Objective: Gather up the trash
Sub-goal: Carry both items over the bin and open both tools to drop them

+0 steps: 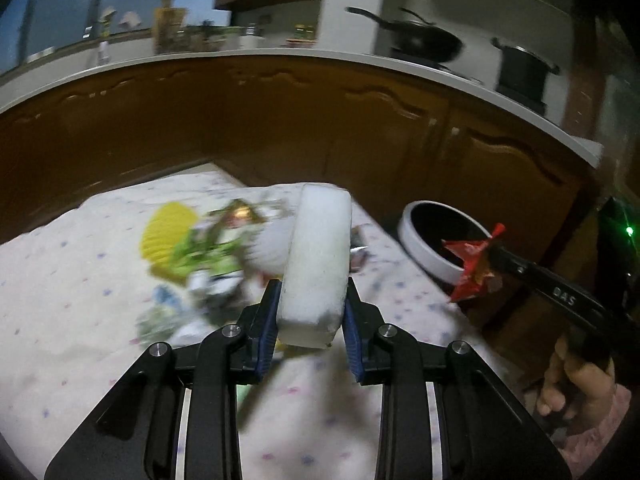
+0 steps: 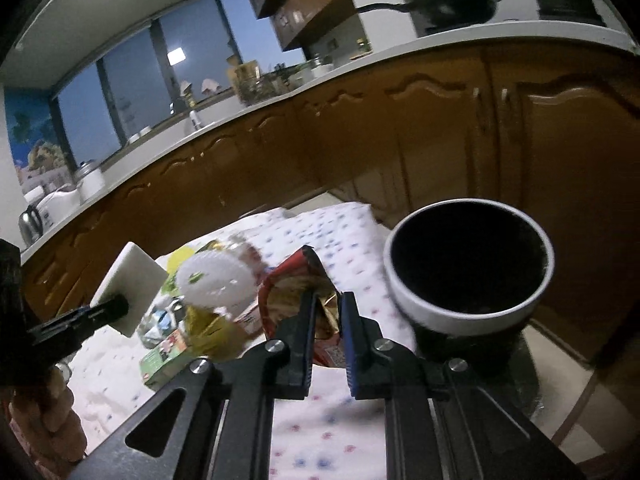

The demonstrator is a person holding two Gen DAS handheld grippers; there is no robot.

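Above the dotted tablecloth (image 1: 72, 280) I have my left gripper (image 1: 311, 312) clamped on a white foam block (image 1: 318, 260), lifted clear of the litter pile (image 1: 200, 248). My right gripper (image 2: 326, 320) pinches a red snack wrapper (image 2: 296, 280), jaws narrow, just beside the white-rimmed bin (image 2: 472, 308), which stands off the table's edge.

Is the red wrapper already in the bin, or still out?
Out. The red wrapper is pinched in the right claw, beside the bin, not inside it.
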